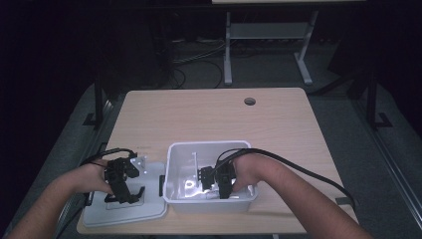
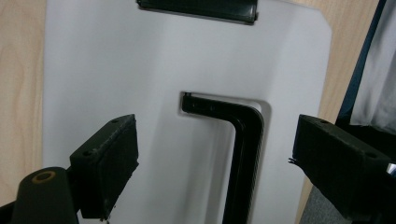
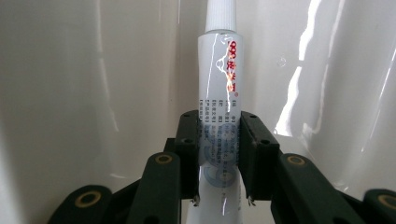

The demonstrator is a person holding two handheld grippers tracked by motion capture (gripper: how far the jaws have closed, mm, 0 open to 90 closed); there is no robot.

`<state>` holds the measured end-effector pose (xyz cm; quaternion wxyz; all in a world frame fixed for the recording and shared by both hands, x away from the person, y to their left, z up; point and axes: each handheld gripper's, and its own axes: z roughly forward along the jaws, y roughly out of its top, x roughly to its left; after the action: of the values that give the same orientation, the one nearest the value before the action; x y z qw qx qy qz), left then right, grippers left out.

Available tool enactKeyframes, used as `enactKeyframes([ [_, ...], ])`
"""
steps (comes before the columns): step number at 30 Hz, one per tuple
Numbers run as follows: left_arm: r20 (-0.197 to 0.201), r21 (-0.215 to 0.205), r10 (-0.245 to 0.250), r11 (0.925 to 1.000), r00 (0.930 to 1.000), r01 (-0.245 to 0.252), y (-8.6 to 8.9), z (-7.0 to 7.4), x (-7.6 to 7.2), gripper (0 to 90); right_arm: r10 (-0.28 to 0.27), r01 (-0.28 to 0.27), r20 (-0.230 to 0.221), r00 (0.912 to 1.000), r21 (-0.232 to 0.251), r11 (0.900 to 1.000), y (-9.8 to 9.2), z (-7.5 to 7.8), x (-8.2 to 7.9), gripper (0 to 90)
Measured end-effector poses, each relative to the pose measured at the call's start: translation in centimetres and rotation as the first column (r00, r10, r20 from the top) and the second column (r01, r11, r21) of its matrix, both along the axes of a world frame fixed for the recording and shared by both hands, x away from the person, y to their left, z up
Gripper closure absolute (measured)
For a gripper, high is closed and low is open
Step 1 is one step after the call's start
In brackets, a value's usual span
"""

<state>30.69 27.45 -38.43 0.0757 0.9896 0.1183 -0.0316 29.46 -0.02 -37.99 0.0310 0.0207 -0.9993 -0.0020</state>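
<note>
High view first: the wooden table (image 1: 209, 112) carries a white plastic bin (image 1: 211, 199) near its front edge, and that bin is the landmark for everything else. Just beside the bin, on its left, lies the white lid (image 1: 124, 211) with its black handle (image 2: 243, 154) facing up. The right gripper (image 1: 223, 186) reaches down inside the bin; the left gripper (image 1: 122, 191) hangs over the lid, outside the bin.

Right gripper view shows the jaws clenched on a white tube (image 3: 219, 93) with red print and a ribbed cap, held low on its body, cap end pointing away toward the bin's inner wall. So the tube is inside the bin, pinched between the pads and apparently not yet lying on the floor.

Left gripper view shows those jaws spread wide, released, straddling the lid's handle without touching it.

Risks, as I judge them: the tube is soft, so a hard squeeze could dent it or force paste toward the cap. The long free end may knock the bin's wall and twist in the pads. Letting go while the tube hangs above the floor could make it bounce or roll. A careless left hand could shove the lid against the bin.
</note>
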Motion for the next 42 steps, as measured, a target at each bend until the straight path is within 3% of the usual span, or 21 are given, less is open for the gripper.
enactKeyframes([
  [15, -0.002, -0.004, 0.002, 1.0, 1.0, -0.002, 0.0, 0.0, 0.1, 13.6, 0.009, -0.009, -0.003, 1.0, 0.009, 1.0, -0.1, -1.4, 0.2, 70.4],
  [29, -0.002, -0.005, 0.003, 1.0, 1.0, -0.003, 0.0, 0.0, 0.1, 13.6, 0.002, -0.002, 0.004, 1.0, 0.011, 1.0, -0.1, -1.4, 0.3, 69.0],
  [42, -0.003, 0.002, 0.004, 1.0, 1.0, -0.004, 0.0, -0.1, 0.2, 13.7, -0.007, 0.007, 0.004, 1.0, 0.017, 1.0, -0.2, -1.1, 0.4, 61.5],
])
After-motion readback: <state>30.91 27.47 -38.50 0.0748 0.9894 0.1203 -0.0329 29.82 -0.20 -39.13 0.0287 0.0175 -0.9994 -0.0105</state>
